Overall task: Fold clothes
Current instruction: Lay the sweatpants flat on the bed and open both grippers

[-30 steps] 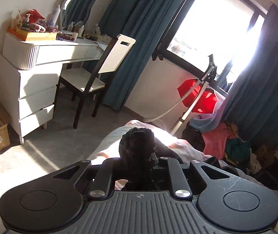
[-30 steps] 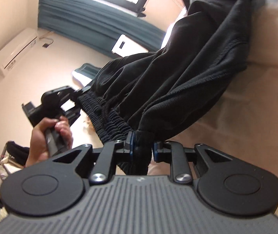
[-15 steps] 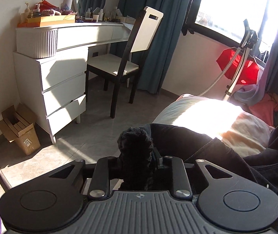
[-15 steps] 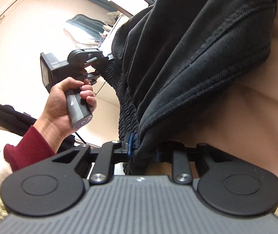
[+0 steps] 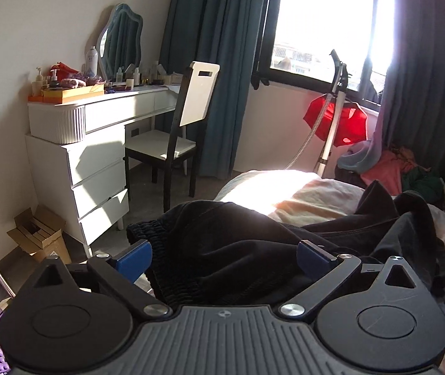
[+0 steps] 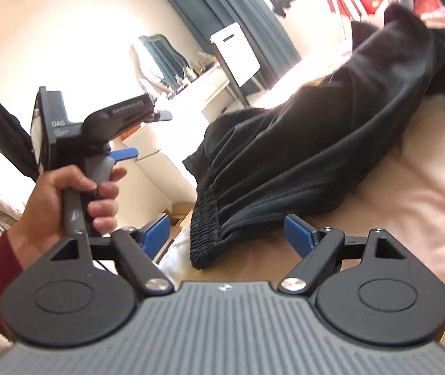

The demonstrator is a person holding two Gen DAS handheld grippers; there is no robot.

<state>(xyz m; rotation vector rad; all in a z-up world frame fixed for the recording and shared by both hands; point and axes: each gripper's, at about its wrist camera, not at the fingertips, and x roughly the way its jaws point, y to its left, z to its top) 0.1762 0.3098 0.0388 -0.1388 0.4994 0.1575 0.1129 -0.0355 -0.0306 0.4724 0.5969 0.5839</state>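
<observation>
Black pants (image 6: 310, 162) are lying on the bed (image 6: 425, 218) right now, bunched up with the elastic waistband (image 6: 205, 218) at the near end and the legs trailing off toward the window. Both claws are spread wide and holding nothing — the left claw (image 5: 224, 257) has its blue pads on either side of the waistband end but there's clear space around the fabric, and the right claw (image 6: 227, 229) is the same story, hovering right at the waistband corner. You can see a hand (image 6: 66, 200) gripping the left tool's handle in the right view.

As for progress: the pants look laid down but not neat. There's a rough lengthwise doubling, maybe, but the cloth is lumpy and the far end sticks up in a peak. I'd call it somewhere mid-fold — flattening and at least one more fold-over still seem needed before it counts as folded.
</observation>
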